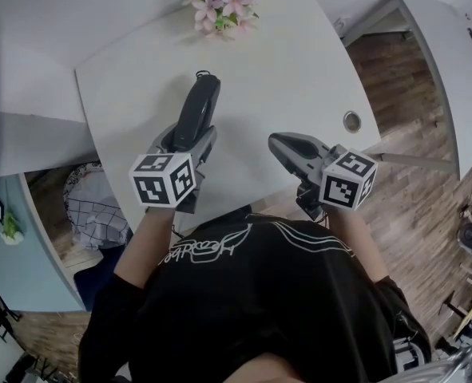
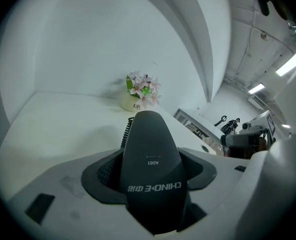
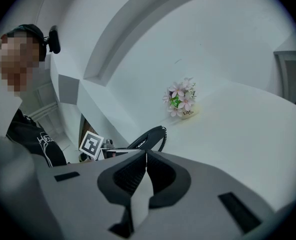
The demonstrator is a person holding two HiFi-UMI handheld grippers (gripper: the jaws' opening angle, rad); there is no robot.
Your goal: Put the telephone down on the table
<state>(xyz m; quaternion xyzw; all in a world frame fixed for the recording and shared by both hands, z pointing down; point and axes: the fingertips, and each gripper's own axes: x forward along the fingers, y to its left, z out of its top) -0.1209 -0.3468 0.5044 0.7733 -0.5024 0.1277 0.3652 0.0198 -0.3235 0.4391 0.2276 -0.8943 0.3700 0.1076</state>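
A black telephone handset [image 1: 197,110] lies lengthwise between the jaws of my left gripper [image 1: 186,142], which is shut on its near end. The handset's far end points out over the white table [image 1: 299,70]. In the left gripper view the handset [image 2: 150,159] fills the gap between the jaws, and its coiled cord [image 2: 126,131] trails off at its left. My right gripper [image 1: 277,140] hovers over the table to the right, shut with nothing in it. In the right gripper view its tips [image 3: 146,154] meet, and the handset [image 3: 148,135] shows beyond them.
A small pot of pink flowers [image 1: 220,6] stands at the table's far edge. A round cable hole [image 1: 351,121] sits near the right edge. A person's torso in a black shirt presses against the near edge. Wooden floor lies to the right.
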